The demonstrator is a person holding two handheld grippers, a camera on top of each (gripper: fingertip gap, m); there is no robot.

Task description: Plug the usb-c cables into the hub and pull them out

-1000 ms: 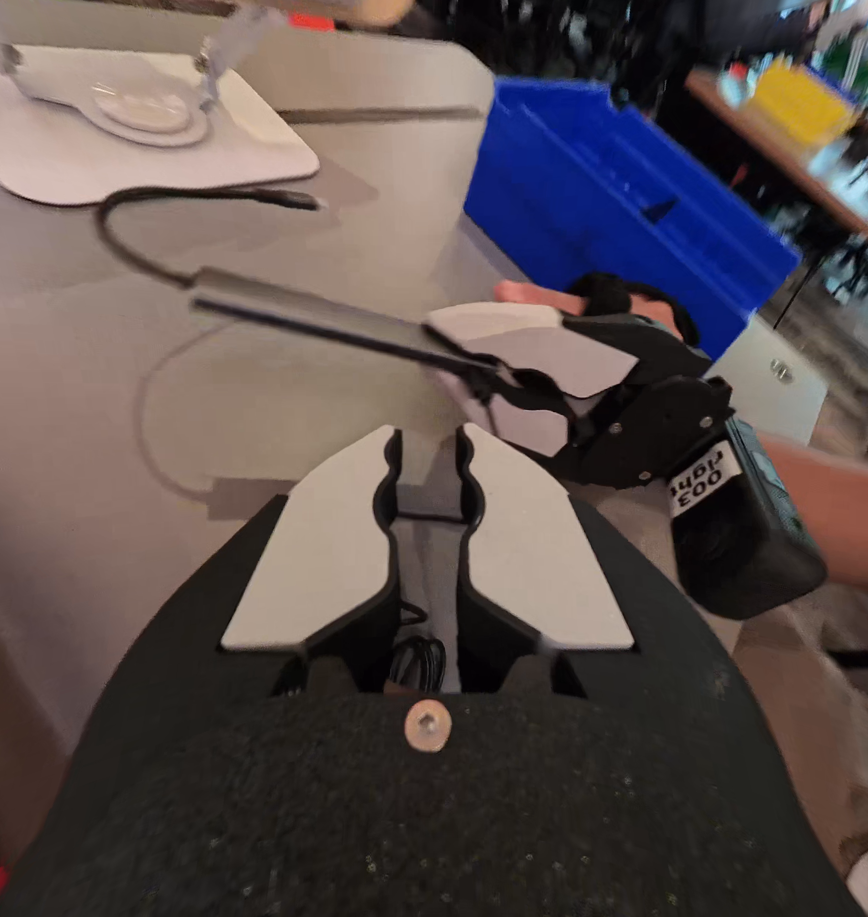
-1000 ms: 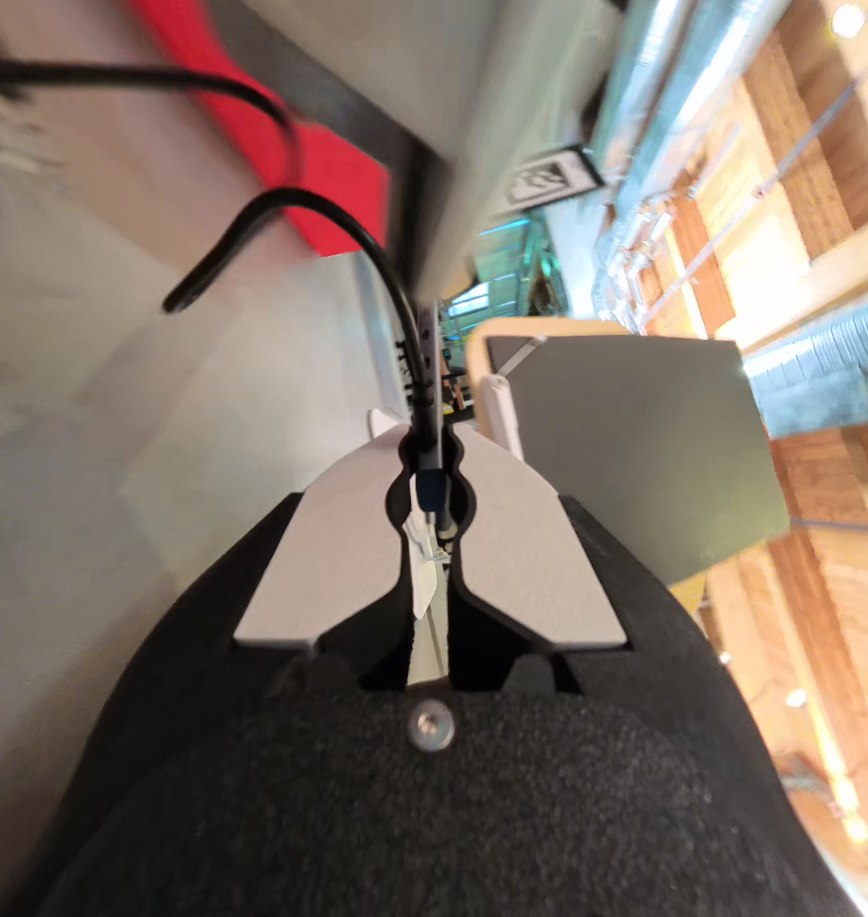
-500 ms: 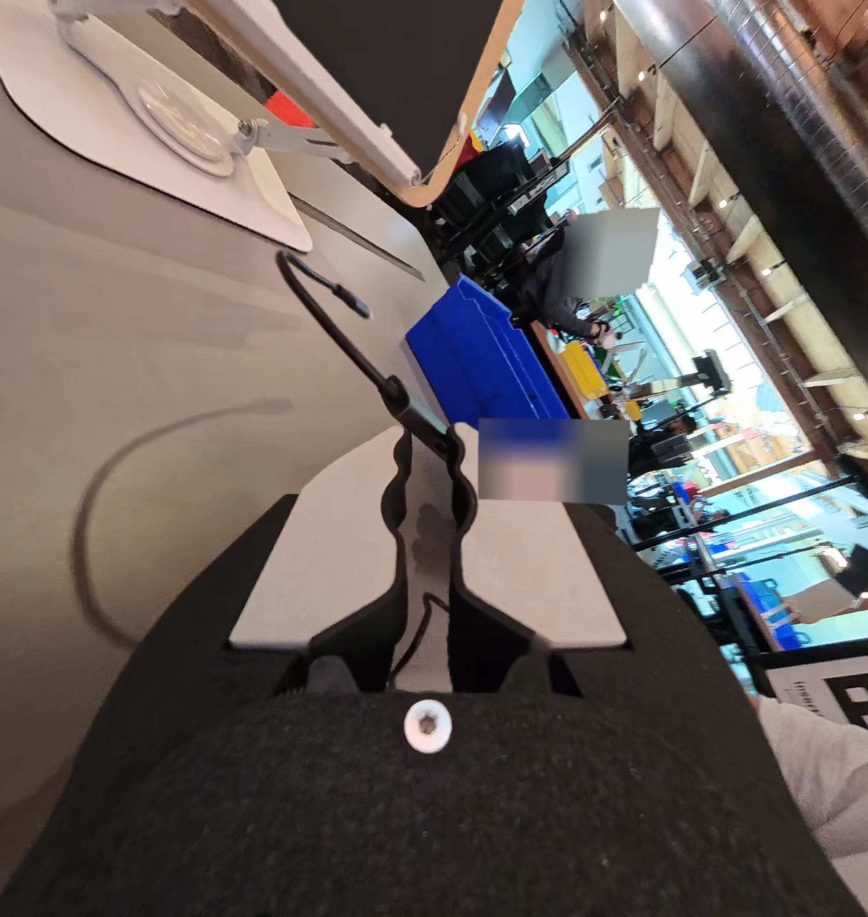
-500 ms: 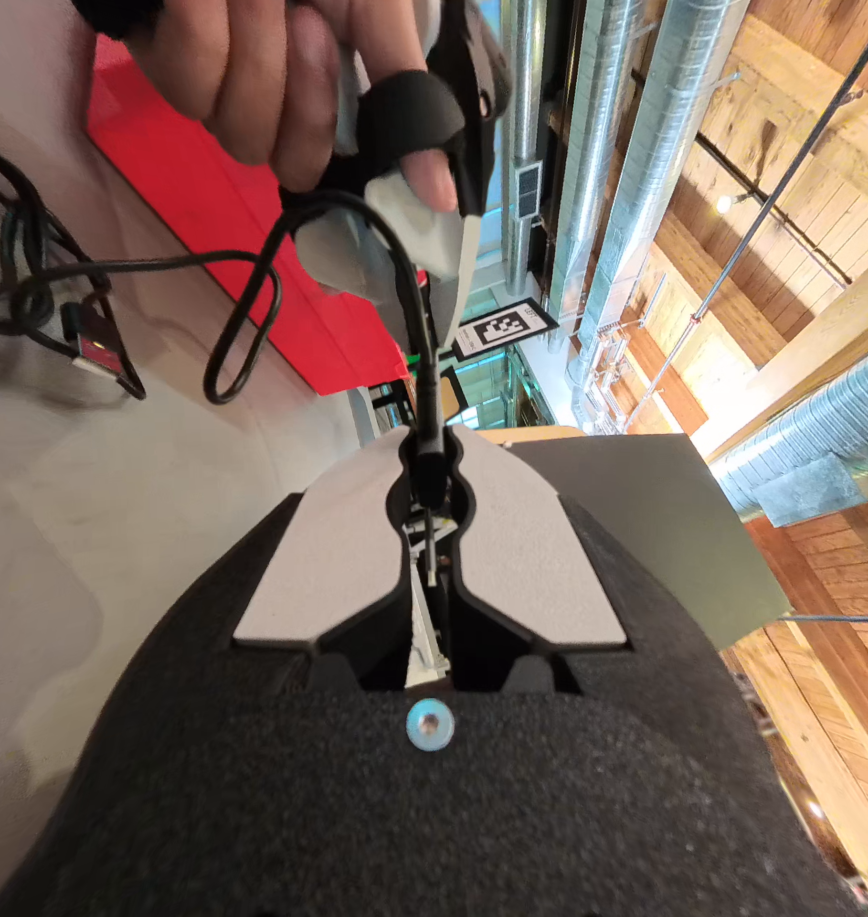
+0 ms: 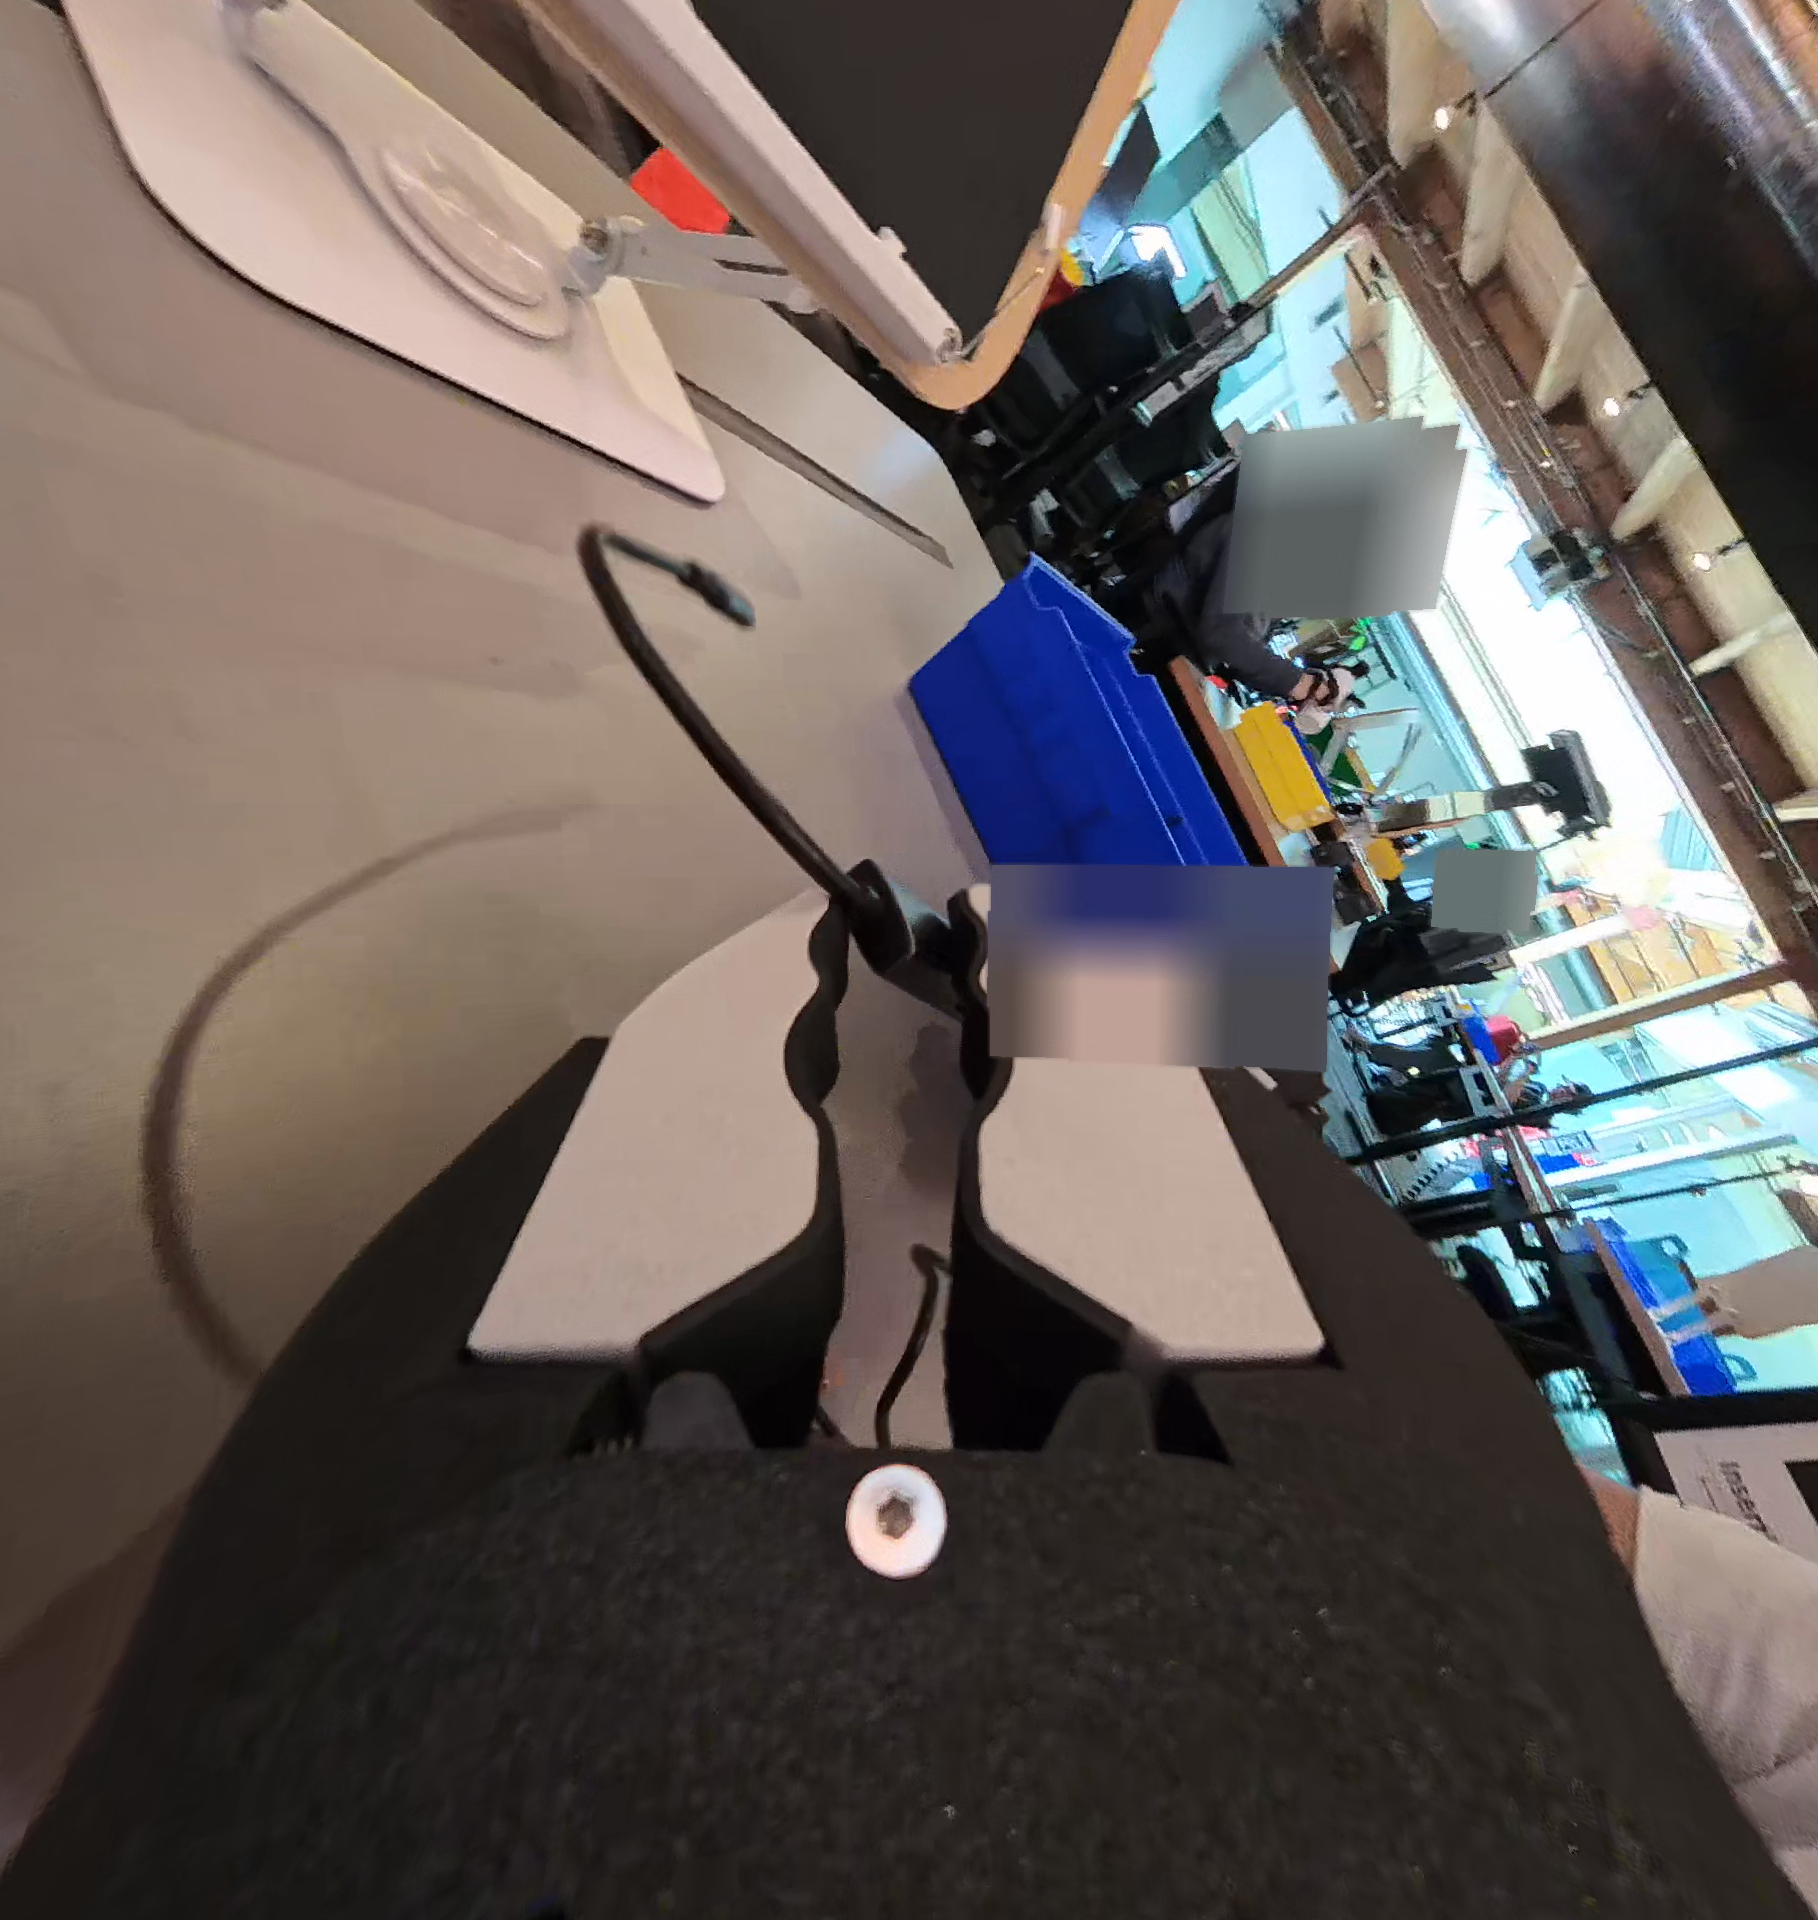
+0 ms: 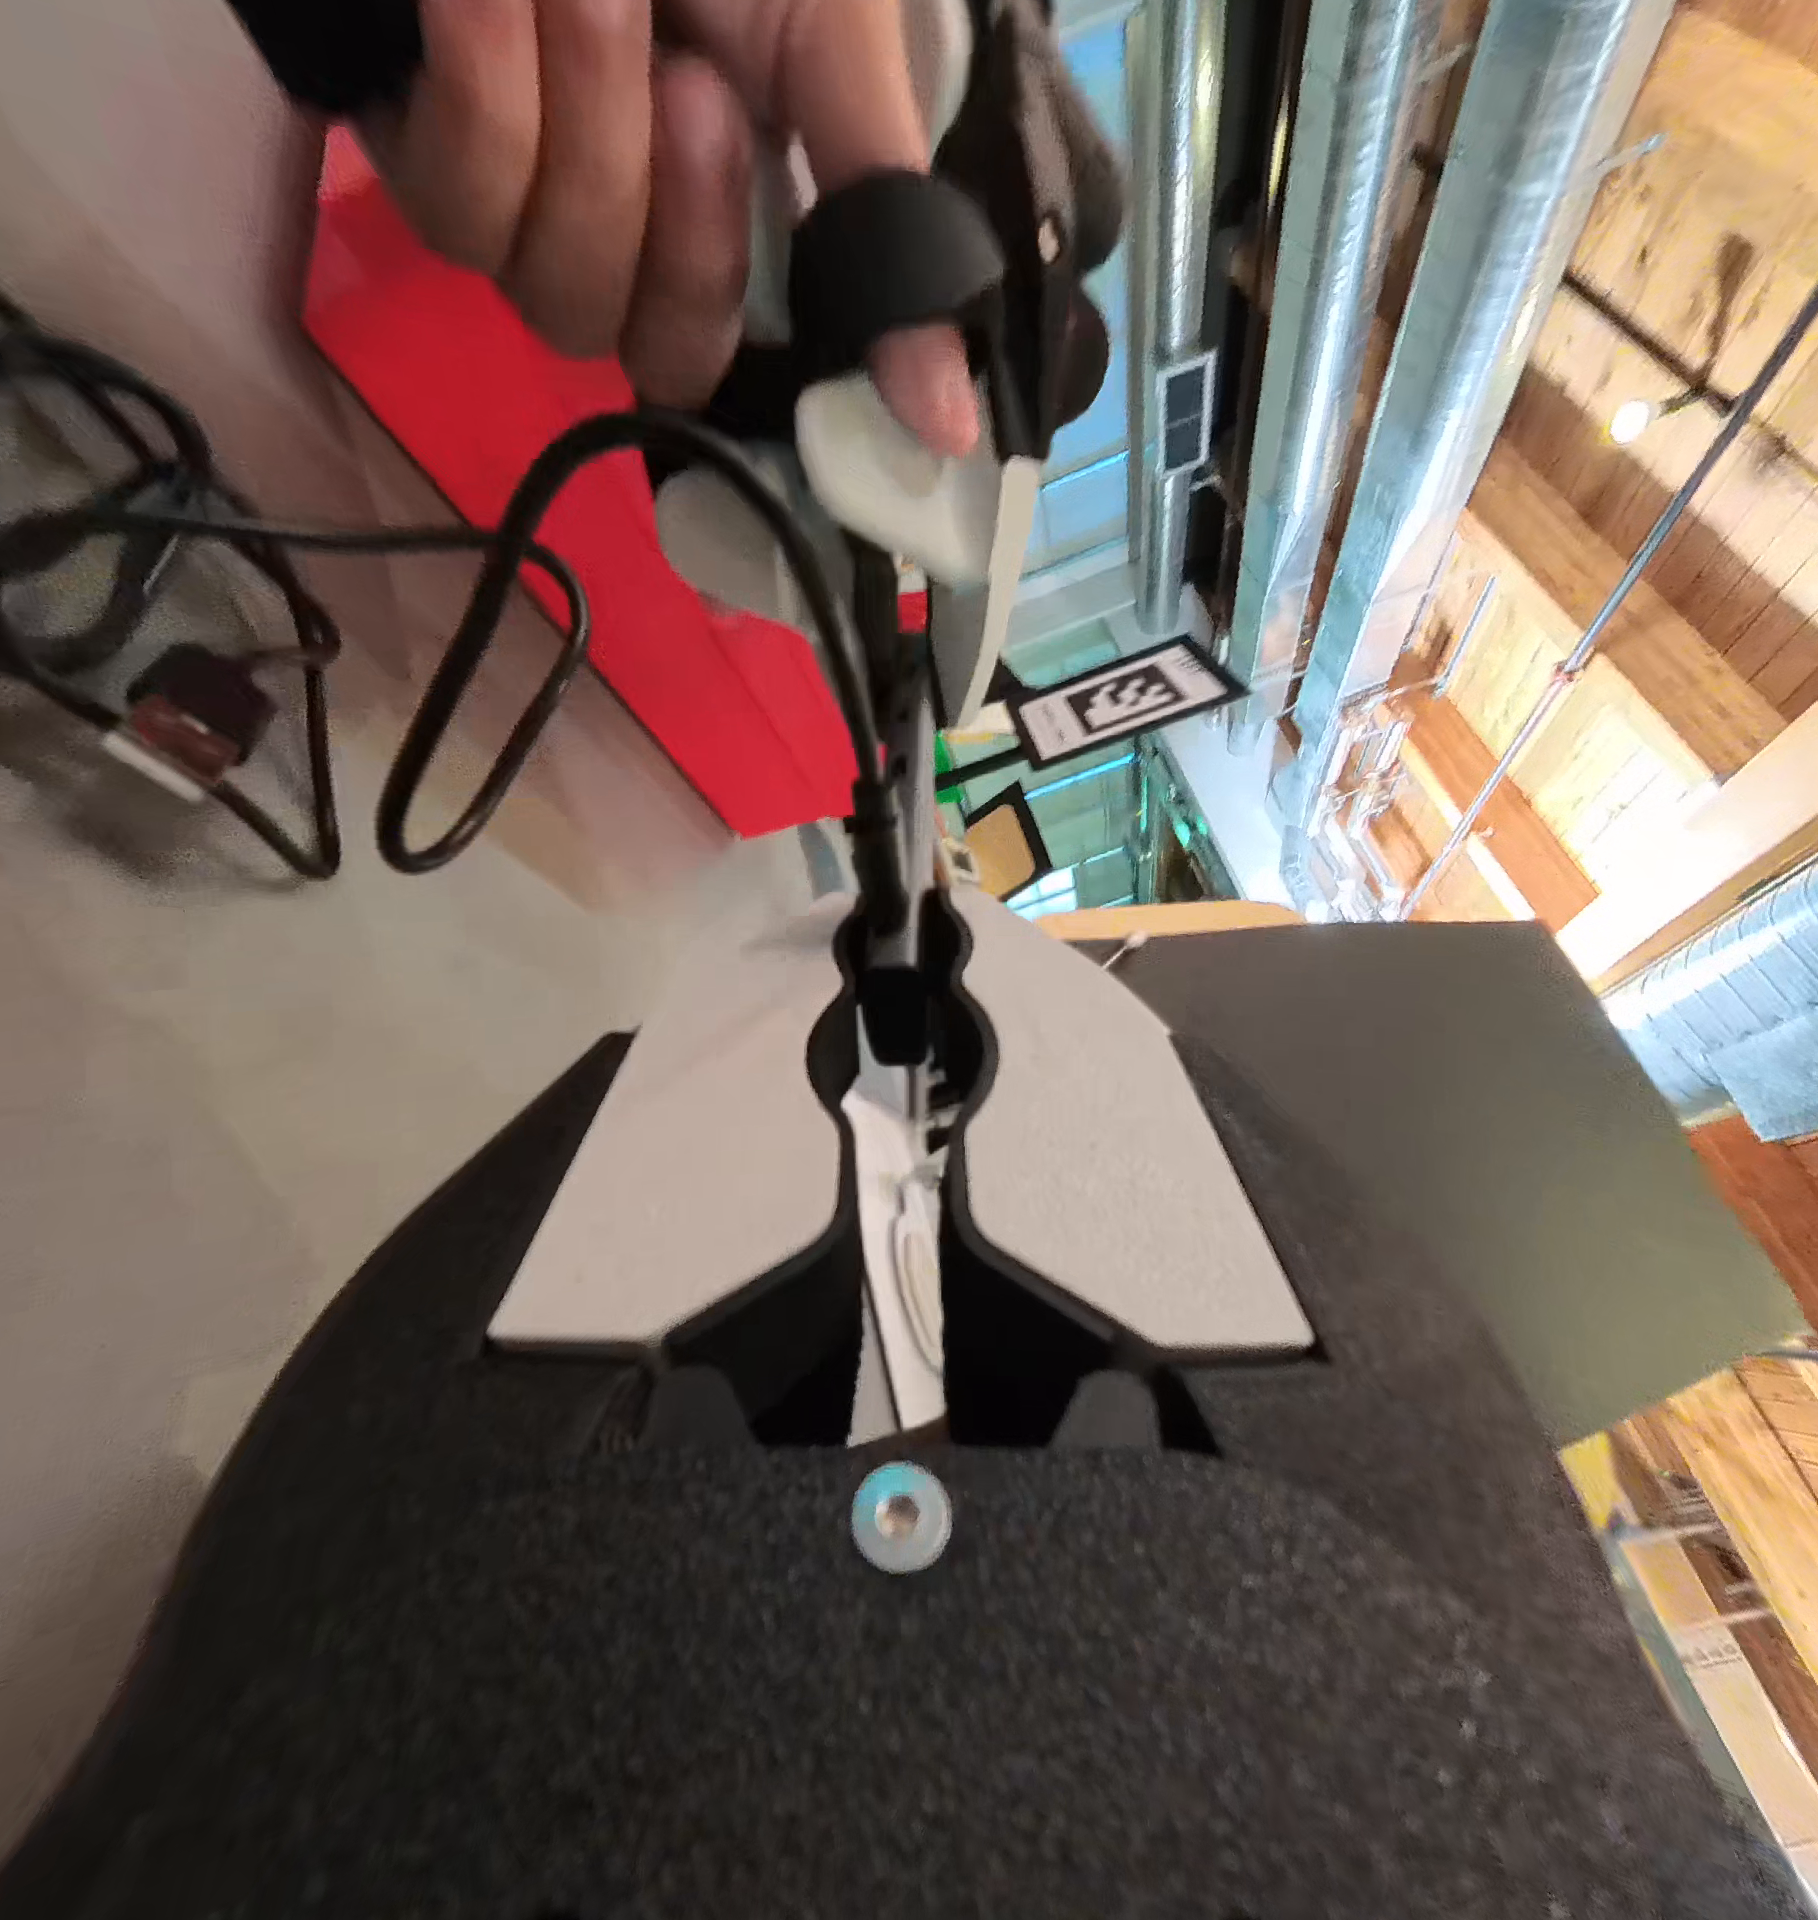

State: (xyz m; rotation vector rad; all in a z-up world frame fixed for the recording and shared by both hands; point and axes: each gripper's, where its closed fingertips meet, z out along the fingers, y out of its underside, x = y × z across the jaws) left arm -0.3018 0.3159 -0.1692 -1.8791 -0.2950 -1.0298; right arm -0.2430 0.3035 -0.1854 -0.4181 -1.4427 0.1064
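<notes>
Holding hub and plug aloft for mating

Left gripper (image 5: 900, 961) fingers clamp the hub (image 5: 910, 951); right gripper (image 6: 900, 971) fingers pinch the usb-c plug (image 6: 892, 997): align squarely, then push straight.

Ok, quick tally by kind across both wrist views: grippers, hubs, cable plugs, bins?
Grippers: 2, left gripper and right gripper.
Hubs: 1, hub, clamped by the left gripper.
Cable plugs: 3, held plug in the right gripper, free plug on the hub's lead, table plug.
Bins: 1, blue bin.
Total: 7.
</notes>
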